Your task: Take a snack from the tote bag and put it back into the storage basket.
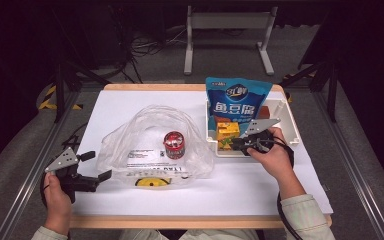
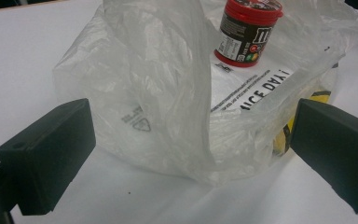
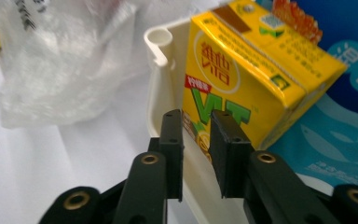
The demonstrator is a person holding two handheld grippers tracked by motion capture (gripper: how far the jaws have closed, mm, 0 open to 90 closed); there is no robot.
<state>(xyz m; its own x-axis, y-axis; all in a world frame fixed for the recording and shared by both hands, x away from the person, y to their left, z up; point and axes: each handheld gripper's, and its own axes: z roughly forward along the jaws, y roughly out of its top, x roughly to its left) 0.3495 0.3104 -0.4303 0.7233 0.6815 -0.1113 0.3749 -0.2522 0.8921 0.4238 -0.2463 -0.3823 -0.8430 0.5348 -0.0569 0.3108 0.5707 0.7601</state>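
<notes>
The right gripper (image 3: 196, 133) has its jaws slightly apart at the white bin's (image 3: 161, 51) near wall, seemingly just short of the yellow drink carton (image 3: 242, 74) standing inside. The left gripper (image 2: 186, 154), jaws spread wide and empty, faces the clear plastic bag (image 2: 168, 93).

A white counter (image 1: 130, 102) with a wooden edge is carrying everything. A crumpled clear plastic bag (image 1: 145, 132) is lying on its middle, with a red-lidded candy jar (image 1: 174, 145) standing inside on the bag's lower layer. A white bin (image 1: 287, 117) is sitting just right of the bag, touching it.
</notes>
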